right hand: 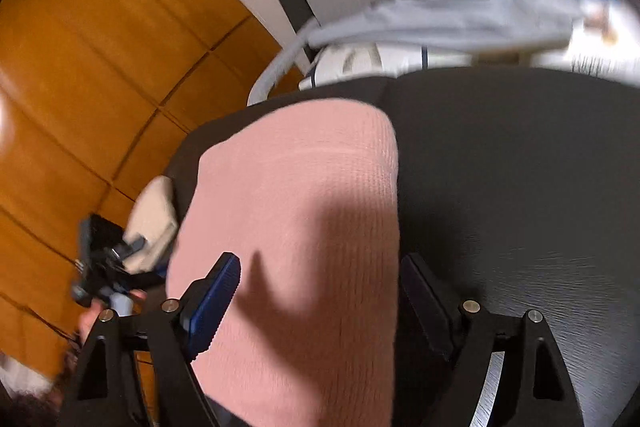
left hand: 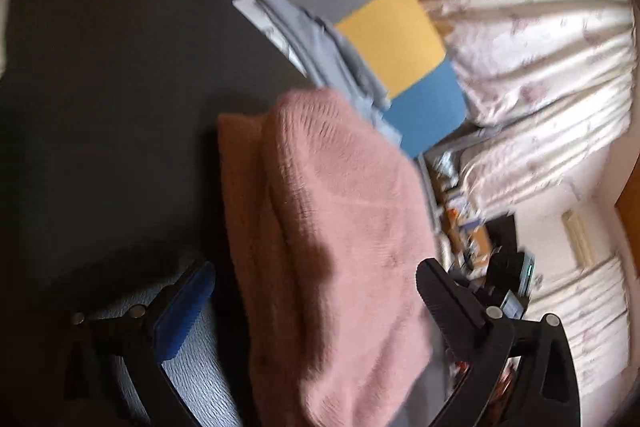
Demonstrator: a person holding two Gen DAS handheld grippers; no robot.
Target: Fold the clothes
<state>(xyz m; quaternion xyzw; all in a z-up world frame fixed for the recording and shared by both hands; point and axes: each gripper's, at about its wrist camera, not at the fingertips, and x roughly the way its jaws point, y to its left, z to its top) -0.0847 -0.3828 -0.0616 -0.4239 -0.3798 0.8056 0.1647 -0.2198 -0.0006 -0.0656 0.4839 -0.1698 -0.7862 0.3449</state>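
Observation:
A pink knitted garment (left hand: pixel 332 227) lies folded on the black table (left hand: pixel 112 131), running away from me in a long strip. My left gripper (left hand: pixel 314 275) stands open, its blue-padded finger (left hand: pixel 188 307) and black finger (left hand: pixel 444 295) wide on either side of the cloth, neither pressing it. The right wrist view shows the same pink garment (right hand: pixel 296 211) on the black table (right hand: pixel 520 167). My right gripper (right hand: pixel 320 263) is open above its near end; the fingers straddle the cloth with no pad closed on it. Both views are blurred.
Grey clothes (right hand: pixel 440 19) are piled at the table's far edge, and this grey pile (left hand: pixel 320 43) shows beside grey, yellow and blue wall panels (left hand: pixel 392 31). Pale curtains (left hand: pixel 540 67) hang at right. Orange wooden flooring (right hand: pixel 100 67) lies left of the table, where a hand holds the other gripper (right hand: pixel 104 259).

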